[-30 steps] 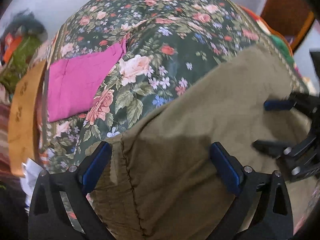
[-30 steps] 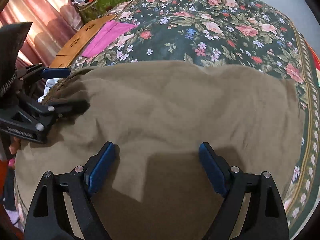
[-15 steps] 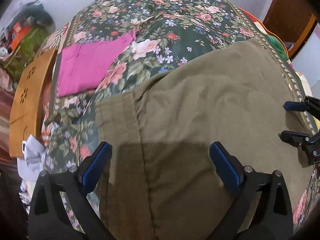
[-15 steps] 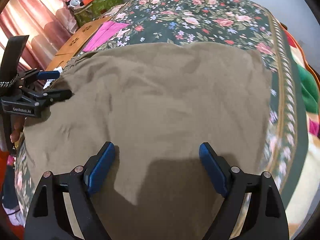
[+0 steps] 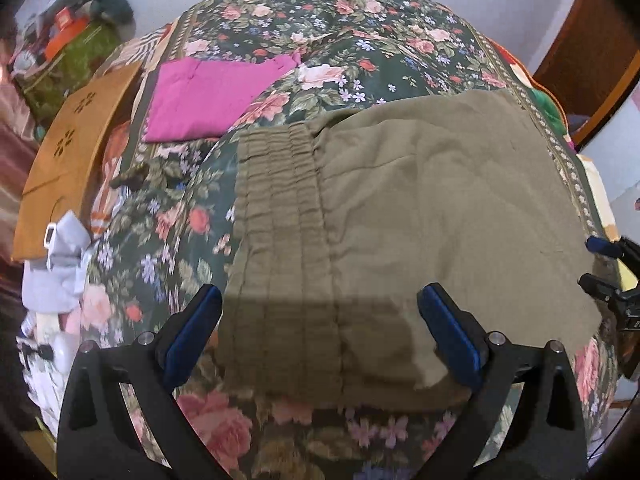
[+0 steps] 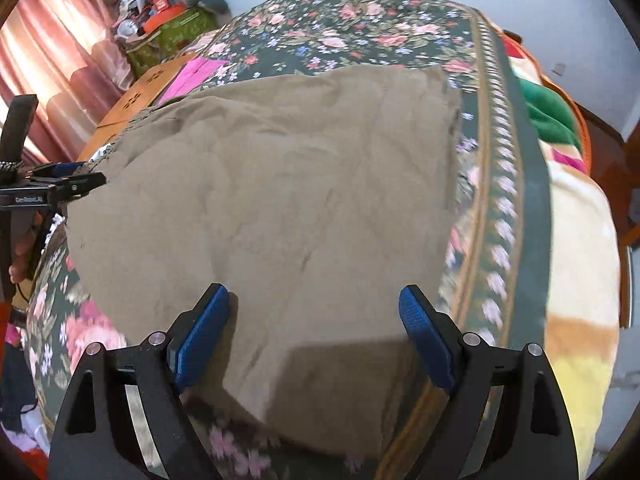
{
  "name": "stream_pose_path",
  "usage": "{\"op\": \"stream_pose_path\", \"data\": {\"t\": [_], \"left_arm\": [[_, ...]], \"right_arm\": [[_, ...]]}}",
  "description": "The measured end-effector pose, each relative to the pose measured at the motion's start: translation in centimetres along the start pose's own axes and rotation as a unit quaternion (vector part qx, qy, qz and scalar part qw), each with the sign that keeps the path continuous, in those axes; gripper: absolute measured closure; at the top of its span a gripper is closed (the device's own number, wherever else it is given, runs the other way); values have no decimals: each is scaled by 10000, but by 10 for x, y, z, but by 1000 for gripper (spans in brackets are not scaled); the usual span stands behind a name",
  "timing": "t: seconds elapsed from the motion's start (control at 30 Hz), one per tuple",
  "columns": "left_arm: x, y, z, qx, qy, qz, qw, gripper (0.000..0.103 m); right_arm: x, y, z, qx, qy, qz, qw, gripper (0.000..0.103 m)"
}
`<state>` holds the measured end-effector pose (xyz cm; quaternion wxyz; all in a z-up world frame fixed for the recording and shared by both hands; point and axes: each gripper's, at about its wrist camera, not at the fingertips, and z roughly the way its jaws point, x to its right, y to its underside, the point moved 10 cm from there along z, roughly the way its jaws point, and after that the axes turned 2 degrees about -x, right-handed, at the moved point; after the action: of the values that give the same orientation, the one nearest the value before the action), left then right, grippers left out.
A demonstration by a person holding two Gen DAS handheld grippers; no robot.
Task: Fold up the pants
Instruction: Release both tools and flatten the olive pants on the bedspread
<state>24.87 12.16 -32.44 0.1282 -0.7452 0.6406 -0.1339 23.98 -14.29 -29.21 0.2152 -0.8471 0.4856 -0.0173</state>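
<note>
Bed with floral bedspread [image 5: 328, 48], bearing the olive pants [image 5: 400, 220] laid flat and folded, elastic waistband [image 5: 276, 200] toward the left side. A folded magenta cloth [image 5: 200, 100] lies on the bedspread beyond the waistband, apart from the pants. A green box [image 6: 168, 40] beside the bed holds mixed clutter; its contents cannot be told. Left gripper [image 5: 320, 336]: fingers spread wide above the near waistband edge, grasping nothing. Right gripper [image 6: 314, 332]: fingers likewise spread wide over the pants, empty.
</note>
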Motion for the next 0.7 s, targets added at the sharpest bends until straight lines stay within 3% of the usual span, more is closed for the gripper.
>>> {"op": "stream_pose_path", "data": {"t": [0.2,0.4,0.7], "left_arm": [[-6,15,-15,122,34,-214,9997,2],[-10,23,-32,166,99,-428,9989,2],[3,13,-85,723,459,-707,9938,2]], "right_arm": [[6,13,-11,38,-6,251,9997,18],[2,14,-22,121,165,101,9997,18],[-31,-23,-64,1025,163,-229,9943,18]]}}
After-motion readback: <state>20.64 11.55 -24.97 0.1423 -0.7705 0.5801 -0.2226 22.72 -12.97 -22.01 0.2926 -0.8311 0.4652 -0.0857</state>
